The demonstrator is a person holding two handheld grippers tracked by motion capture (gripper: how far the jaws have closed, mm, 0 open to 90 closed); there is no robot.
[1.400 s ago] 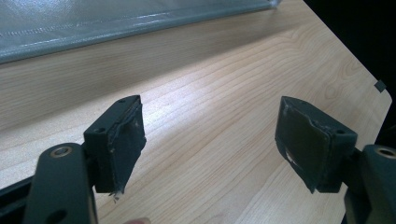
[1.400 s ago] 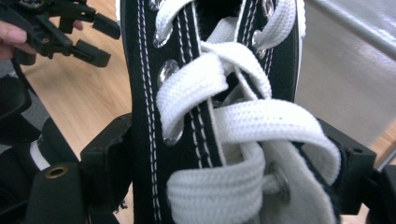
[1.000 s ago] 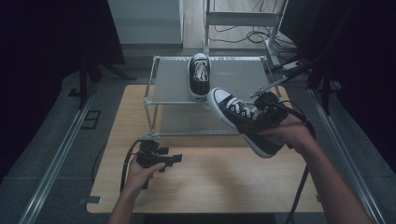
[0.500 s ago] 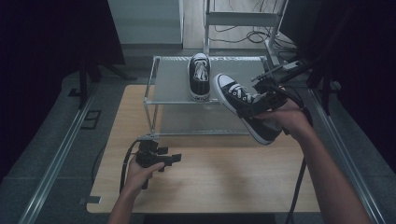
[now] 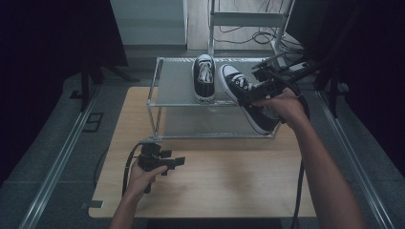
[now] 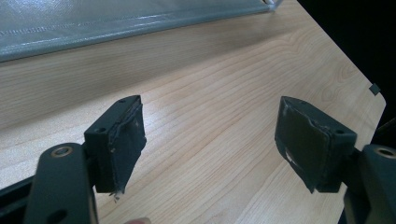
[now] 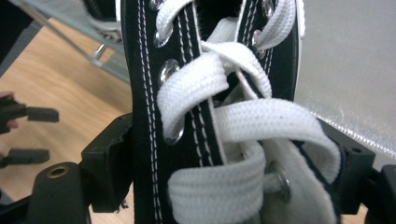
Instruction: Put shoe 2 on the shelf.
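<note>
A black sneaker with white laces (image 5: 246, 98) hangs tilted over the front right of the metal rack (image 5: 176, 90), toe toward the shelf. My right gripper (image 5: 255, 90) is shut on its laced upper (image 7: 210, 116), jaws on both sides. A second, matching sneaker (image 5: 203, 77) stands on the rack's top shelf just left of it. My left gripper (image 5: 177, 162) rests low over the wooden table (image 5: 229, 176) at the front left, open, nothing between its pads (image 6: 126, 140).
The rack's mesh shelf (image 7: 355, 65) lies behind the held shoe, with free room right of the standing sneaker. A white frame and cables (image 5: 248, 19) stand beyond the rack. Dark floor and rails flank the table.
The right gripper has carried the sneaker up and away, from over the table's right side toward the rack's top shelf. The left gripper has stayed put.
</note>
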